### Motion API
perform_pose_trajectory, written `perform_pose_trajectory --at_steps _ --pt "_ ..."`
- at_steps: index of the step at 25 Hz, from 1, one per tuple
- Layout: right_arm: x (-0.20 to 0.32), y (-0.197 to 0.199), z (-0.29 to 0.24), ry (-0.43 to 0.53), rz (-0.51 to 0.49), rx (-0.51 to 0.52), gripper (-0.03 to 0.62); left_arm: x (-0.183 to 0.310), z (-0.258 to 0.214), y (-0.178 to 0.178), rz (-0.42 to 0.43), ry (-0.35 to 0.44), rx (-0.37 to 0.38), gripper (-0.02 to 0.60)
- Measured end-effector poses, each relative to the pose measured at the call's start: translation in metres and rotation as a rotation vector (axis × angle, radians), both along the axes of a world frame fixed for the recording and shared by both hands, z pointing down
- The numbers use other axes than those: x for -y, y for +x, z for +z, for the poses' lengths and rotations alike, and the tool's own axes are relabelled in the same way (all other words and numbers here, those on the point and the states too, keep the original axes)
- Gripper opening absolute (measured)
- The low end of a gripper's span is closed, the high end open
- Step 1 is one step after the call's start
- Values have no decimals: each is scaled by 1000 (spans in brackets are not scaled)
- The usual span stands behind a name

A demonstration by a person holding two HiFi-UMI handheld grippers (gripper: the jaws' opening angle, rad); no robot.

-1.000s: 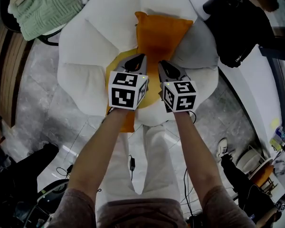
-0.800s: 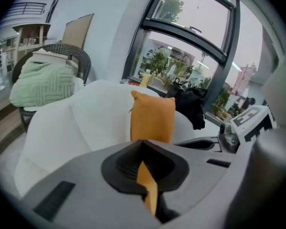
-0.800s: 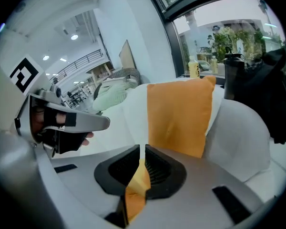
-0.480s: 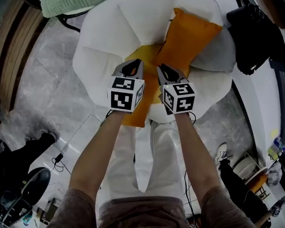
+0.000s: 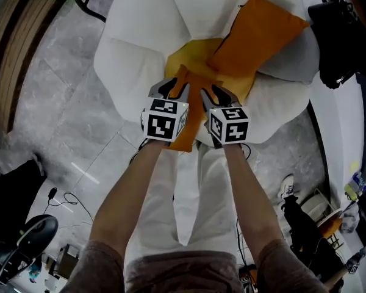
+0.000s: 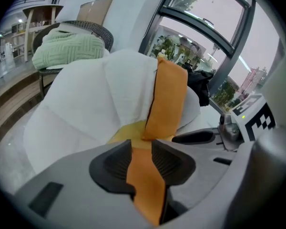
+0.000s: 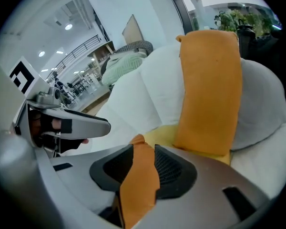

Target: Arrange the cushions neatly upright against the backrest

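both tongs are down at the front edge of a big white petal-shaped armchair point(image 5: 140, 47); the left gripper point(image 6: 142, 148) and right gripper point(image 7: 144, 152) sit side by side, and both have just been spreading their jaws; each pair stands apart now, with the edge of the loose orange cushion point(image 5: 194, 112) in the gap, so i'd call them open around it, not clamped; that cushion lies over the front of the yellow seat point(image 5: 186, 57), one corner poking up past the right jaws; the second orange cushion point(image 5: 256, 47) is already upright against the backrest, to the right of centre, with a grey cushion point(image 7: 260, 104) just beside it; green knitted blanket point(image 6: 69, 49) on a wicker chair behind, black bag point(image 5: 341, 41) off to the right
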State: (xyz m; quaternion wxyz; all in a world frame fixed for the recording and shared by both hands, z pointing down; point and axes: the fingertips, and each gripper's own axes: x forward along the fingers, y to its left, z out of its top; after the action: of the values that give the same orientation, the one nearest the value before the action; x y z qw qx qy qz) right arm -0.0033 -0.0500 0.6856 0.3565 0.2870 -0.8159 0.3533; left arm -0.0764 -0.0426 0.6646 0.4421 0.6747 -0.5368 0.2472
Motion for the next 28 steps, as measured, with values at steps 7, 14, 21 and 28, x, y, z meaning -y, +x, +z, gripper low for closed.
perform_pose_trajectory --at_steps 7,14,21,28 --pt "-42 20 43 -90 1 -52 139 -46 49 16 26 -94 -3 147" --pt "-62 22 75 -148 1 -67 156 -62 86 29 63 -147 -1 175" --pt "-56 14 88 -164 -16 -35 156 -59 106 26 59 -145 15 175" --pt "-54 16 92 -186 -11 -27 156 -58 113 27 54 -158 24 164"
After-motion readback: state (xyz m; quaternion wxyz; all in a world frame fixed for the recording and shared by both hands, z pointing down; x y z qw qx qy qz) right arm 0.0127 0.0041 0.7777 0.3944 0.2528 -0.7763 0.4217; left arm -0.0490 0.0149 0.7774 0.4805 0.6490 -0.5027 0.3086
